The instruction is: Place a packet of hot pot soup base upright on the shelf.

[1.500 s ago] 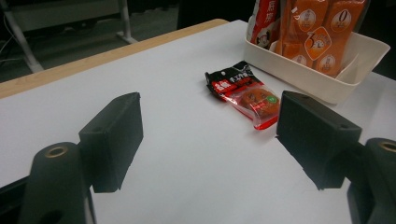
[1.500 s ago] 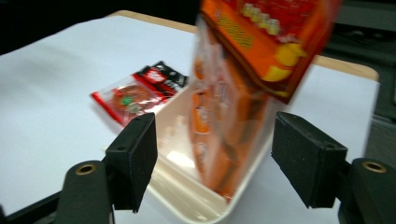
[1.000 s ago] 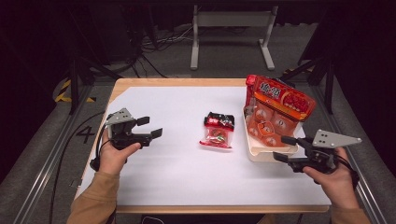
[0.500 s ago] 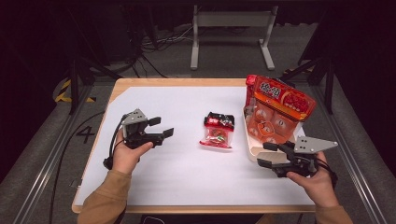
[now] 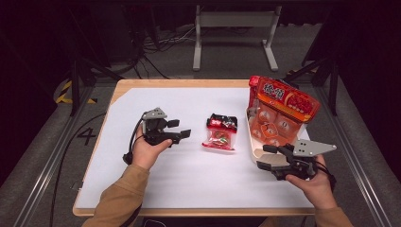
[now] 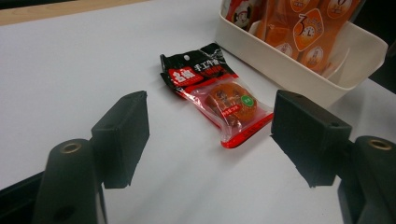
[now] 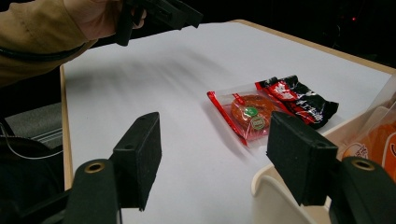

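Both hands have shifted inward since the earlier frames: the left gripper [image 5: 182,128] has slid across the white table [image 5: 156,189] toward the middle, and the right gripper [image 5: 265,157] has drawn in from the table's right edge to the near corner of the cream tray [image 5: 251,150]. The left gripper's jaws have just been closing a little, with nothing between them; they stand wide apart, aimed at the small snack packet [image 5: 221,132]. The right gripper's jaws are wide too and grip nothing.

That packet lies flat on the table near its middle, between the two grippers and just beside the tray, touched by neither. In the left gripper view the packet [image 6: 217,95] sits ahead of the jaws, its black and red printed end pointing away and its clear end, with a round orange piece inside, nearer the camera. In the right gripper view the packet [image 7: 271,109] lies beyond the jaws with the tray's rim [image 7: 268,193] low at the right, and the left hand [image 7: 95,16] with its gripper shows far off at the top.

A large red bag [image 5: 283,98] leans upright in the tray, over orange packs [image 5: 272,125] inside it.
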{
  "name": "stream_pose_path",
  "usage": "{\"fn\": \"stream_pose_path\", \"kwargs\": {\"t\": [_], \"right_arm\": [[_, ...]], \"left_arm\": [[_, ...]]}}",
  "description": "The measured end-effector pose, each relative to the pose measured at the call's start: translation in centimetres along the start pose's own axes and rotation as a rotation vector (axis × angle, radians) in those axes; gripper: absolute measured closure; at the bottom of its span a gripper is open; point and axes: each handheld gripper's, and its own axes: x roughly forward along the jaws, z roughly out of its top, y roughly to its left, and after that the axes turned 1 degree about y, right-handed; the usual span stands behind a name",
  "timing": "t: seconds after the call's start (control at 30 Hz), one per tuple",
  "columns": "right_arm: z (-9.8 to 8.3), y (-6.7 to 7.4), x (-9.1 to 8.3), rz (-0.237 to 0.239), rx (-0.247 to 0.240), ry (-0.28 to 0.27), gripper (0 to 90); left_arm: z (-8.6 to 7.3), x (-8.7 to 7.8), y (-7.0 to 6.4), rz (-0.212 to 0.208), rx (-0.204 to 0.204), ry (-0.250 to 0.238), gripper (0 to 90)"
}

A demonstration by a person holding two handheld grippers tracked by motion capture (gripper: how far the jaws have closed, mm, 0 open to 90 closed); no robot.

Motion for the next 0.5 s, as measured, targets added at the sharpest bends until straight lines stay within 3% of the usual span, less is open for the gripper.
{"fn": "stream_pose_path", "kwargs": {"t": [0.2, 0.5], "right_arm": [[0.0, 0.1, 0.1, -0.005, -0.012, 0.001, 36.6], [0.0, 0.2, 0.3, -0.008, -0.028, 0.007, 36.7]], "left_arm": [[0.1, 2.2, 0.1, -0.034, -0.035, 0.030, 26.3], [0.3, 5.3, -0.3, -0.045, -0.020, 0.073, 28.0]]}}
